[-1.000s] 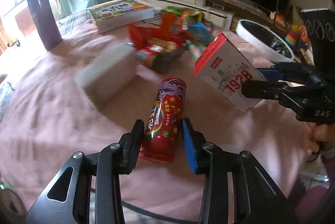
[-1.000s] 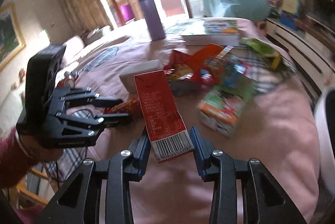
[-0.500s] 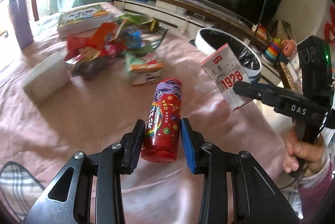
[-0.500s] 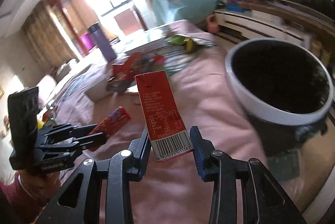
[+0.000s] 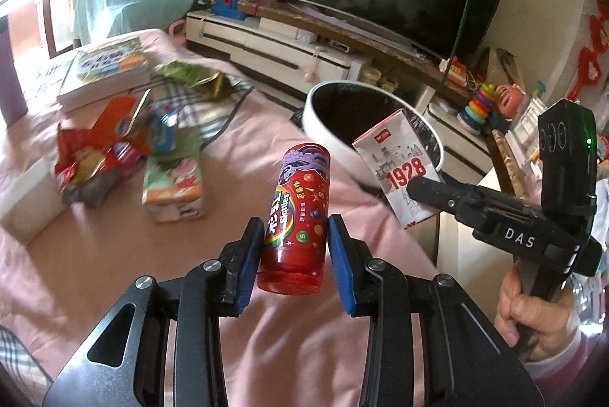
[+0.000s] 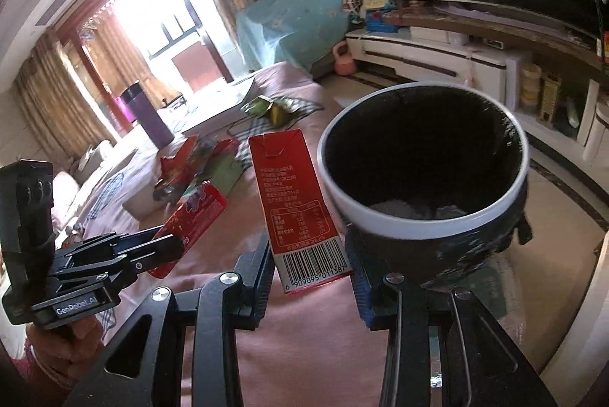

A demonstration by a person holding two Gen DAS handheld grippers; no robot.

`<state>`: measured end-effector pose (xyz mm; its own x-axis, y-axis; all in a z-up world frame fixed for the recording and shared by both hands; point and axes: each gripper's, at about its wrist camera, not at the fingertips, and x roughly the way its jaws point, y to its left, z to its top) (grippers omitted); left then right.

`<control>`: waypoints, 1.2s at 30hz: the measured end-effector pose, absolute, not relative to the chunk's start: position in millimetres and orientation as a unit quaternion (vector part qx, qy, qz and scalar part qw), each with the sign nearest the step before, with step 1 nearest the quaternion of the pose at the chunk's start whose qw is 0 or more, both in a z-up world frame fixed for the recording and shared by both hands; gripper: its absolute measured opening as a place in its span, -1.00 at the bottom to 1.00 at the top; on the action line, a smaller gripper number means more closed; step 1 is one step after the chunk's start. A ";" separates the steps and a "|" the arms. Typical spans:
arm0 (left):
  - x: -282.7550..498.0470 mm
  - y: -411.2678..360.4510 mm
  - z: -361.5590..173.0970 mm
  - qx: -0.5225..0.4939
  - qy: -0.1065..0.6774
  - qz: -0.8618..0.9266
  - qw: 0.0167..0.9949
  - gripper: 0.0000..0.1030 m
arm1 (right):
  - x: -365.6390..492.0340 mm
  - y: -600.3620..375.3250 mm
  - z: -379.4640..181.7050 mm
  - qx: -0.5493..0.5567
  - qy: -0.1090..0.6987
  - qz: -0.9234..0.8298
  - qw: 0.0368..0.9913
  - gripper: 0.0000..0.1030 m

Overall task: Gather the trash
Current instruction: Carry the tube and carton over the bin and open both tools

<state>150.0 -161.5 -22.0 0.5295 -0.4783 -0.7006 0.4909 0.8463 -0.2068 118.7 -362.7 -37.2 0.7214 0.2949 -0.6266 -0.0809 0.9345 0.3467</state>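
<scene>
**Pink-covered surface with litter and books**

A pink cloth [image 5: 114,247] is covering the surface. A heap of crumpled red and orange wrappers [image 5: 110,144] is lying on it, with a small green-and-orange carton [image 5: 173,188] sitting just beside the heap and a white box [image 5: 26,201] resting at the left edge. Farther back, a stack of picture books [image 5: 106,72] is lying flat, a green and gold wrapper [image 5: 190,78] is resting on a checked cloth [image 5: 198,114], and a purple flask [image 6: 146,114] is standing upright.
</scene>
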 end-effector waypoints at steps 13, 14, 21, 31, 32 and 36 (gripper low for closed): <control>169.9 -206.4 -12.1 0.020 0.392 -0.294 0.871 -0.35 | 131.8 -403.4 -31.6 0.162 0.350 0.064 0.920 -0.29; 172.4 -209.7 -11.3 0.021 0.391 -0.295 0.871 -0.35 | 132.9 -406.2 -31.6 0.163 0.350 0.062 0.920 -0.33; 187.9 -237.3 -7.6 0.029 0.389 -0.301 0.870 -0.35 | 146.6 -420.5 -32.1 0.156 0.354 0.050 0.921 -0.35; 214.7 -264.5 -6.2 0.039 0.392 -0.301 0.868 -0.36 | 166.2 -440.1 -35.0 0.149 0.362 0.034 0.920 -0.35; 216.0 -267.0 -6.5 0.041 0.392 -0.302 0.868 -0.36 | 168.2 -442.1 -35.9 0.149 0.363 0.032 0.919 -0.35; 220.5 -276.4 -10.8 0.050 0.396 -0.304 0.865 -0.36 | 175.3 -448.7 -40.0 0.151 0.370 0.029 0.916 -0.35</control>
<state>220.5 -276.4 -10.8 0.5012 -0.4861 -0.7159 0.5650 0.8104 -0.1546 175.3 -448.7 -40.0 0.7238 0.1658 -0.6698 0.0583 0.9525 0.2988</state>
